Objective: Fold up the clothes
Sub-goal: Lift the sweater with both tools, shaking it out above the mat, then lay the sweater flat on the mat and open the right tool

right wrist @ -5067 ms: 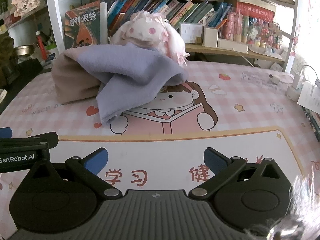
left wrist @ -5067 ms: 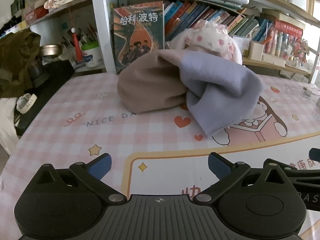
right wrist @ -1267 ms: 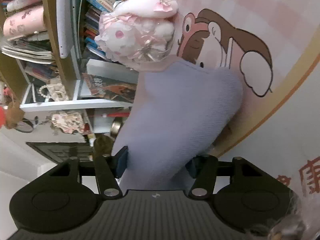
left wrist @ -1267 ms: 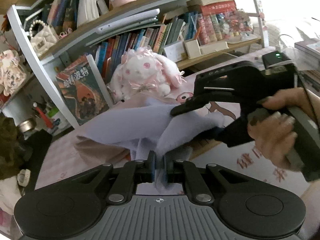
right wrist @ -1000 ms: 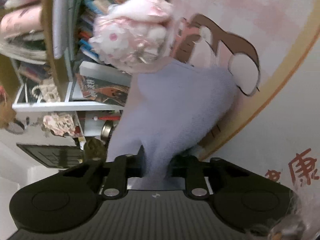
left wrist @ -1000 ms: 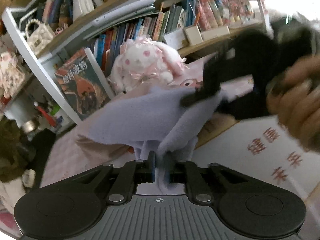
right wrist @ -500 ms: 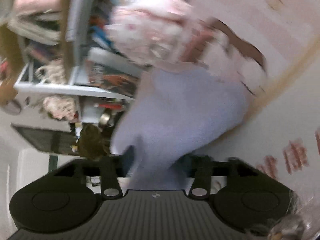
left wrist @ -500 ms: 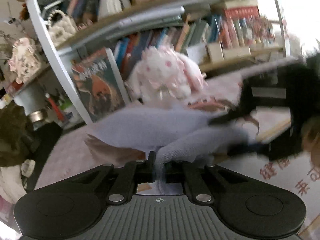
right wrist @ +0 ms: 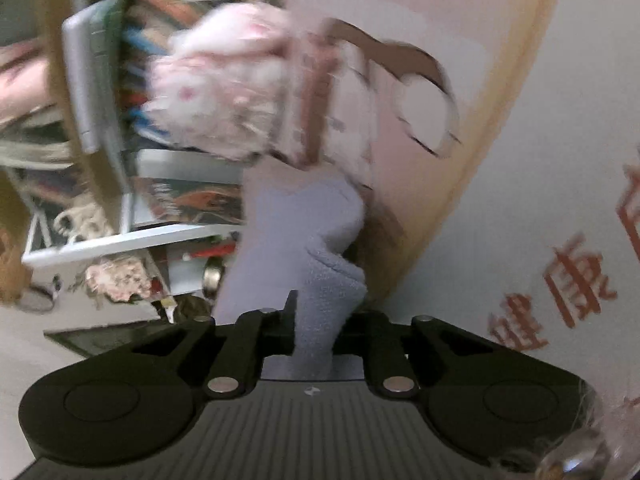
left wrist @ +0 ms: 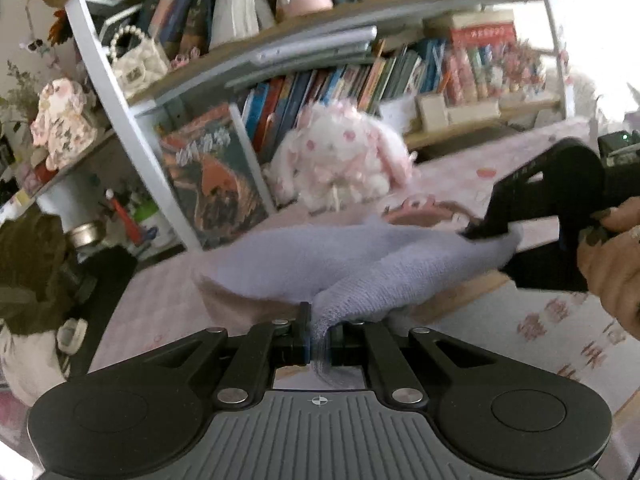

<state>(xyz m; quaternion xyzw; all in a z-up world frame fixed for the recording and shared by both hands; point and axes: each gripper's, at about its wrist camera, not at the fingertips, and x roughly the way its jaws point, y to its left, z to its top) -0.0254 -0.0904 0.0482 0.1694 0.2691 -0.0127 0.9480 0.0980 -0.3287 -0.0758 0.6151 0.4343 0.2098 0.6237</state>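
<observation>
While both grippers pinch the lavender garment (left wrist: 360, 256), its edge spans between them above the pink desk mat (left wrist: 500, 320); the left gripper (left wrist: 319, 338) clamps one bunched corner; the right gripper (right wrist: 314, 332) clamps another, lying to the left gripper's right; the beige section (left wrist: 240, 304) sags beneath; spreading the grippers apart along this axis should flatten the cloth.

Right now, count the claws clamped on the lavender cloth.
2: the left claw pinches a near fold of the lavender cloth; the right claw grips its far end.
</observation>
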